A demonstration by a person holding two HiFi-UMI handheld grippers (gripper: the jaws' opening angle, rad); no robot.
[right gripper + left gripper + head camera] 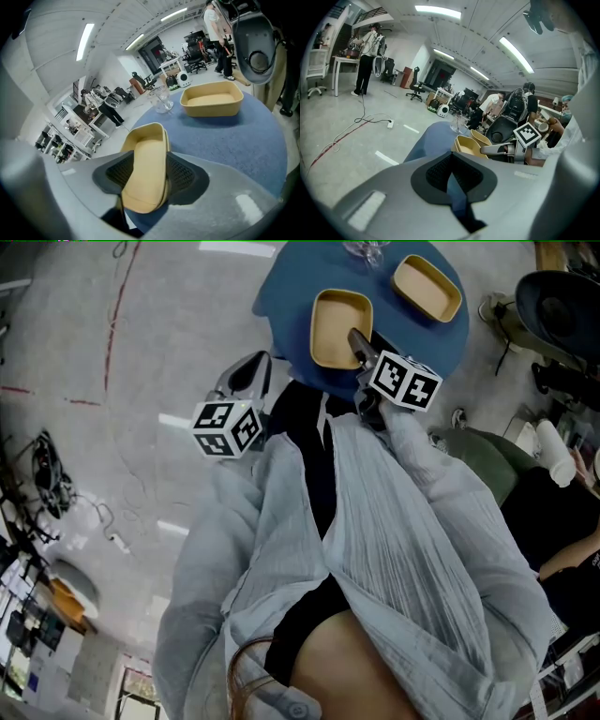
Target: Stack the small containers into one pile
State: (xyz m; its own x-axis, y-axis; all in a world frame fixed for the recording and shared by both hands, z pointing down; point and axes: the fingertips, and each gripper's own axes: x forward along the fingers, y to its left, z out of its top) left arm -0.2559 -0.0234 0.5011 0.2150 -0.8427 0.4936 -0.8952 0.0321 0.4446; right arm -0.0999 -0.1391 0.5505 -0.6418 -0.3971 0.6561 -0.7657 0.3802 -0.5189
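Observation:
Two shallow yellow containers sit apart on a round blue table [291, 296]. The nearer container [336, 324] [145, 140] has its near wall between the jaws of my right gripper [359, 345] [145, 173]. Those jaws stand apart on either side of it and the container rests on the table. The farther container [427, 285] [212, 98] lies to the back right, untouched. My left gripper [246, 376] [451, 166] hangs off the table's left edge, shut with nothing in it; from there both containers [469, 144] show ahead.
A clear glass [367, 251] [161, 99] stands at the table's far edge. A black chair [562, 306] and a seated person [562, 549] are close on the right. Grey floor with a cable [370, 119] lies to the left.

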